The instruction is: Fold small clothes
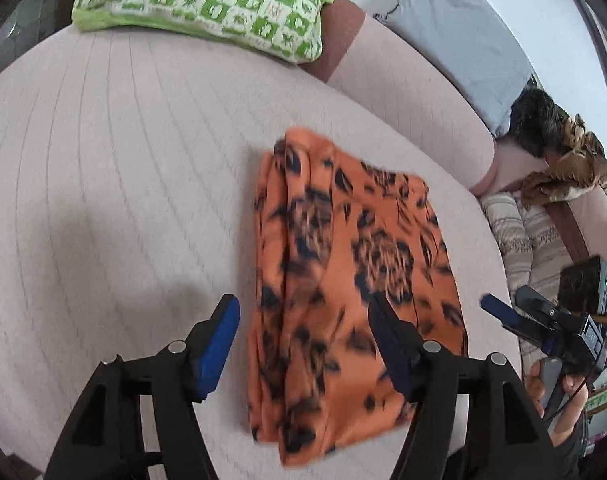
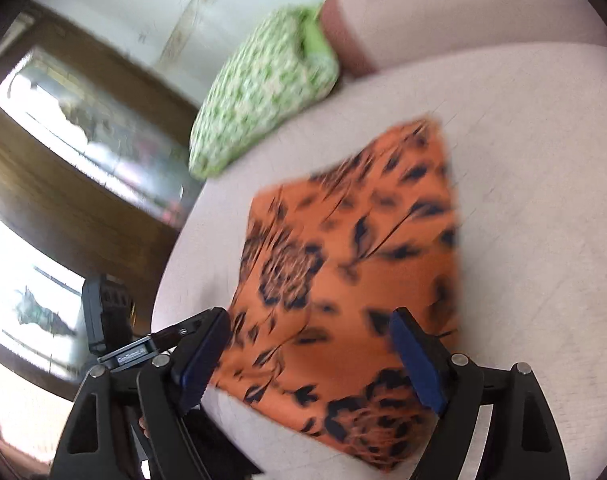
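Observation:
An orange garment with dark flower prints [image 1: 343,280] lies folded into a rough rectangle on the pale pink couch seat [image 1: 115,168]. My left gripper [image 1: 303,312] is open and empty, above the garment's near left edge. In the right wrist view the same garment [image 2: 355,272] lies flat, and my right gripper [image 2: 311,320] is open and empty above its near edge. The right gripper also shows at the right edge of the left wrist view [image 1: 499,312]. Both views are blurred.
A green and white patterned cushion [image 1: 207,4] lies at the back of the seat [image 2: 263,92]. A grey pillow [image 1: 463,40] and a brown patterned cloth [image 1: 571,172] sit to the right. A wooden cabinet with glass [image 2: 75,152] stands beyond the seat's left edge.

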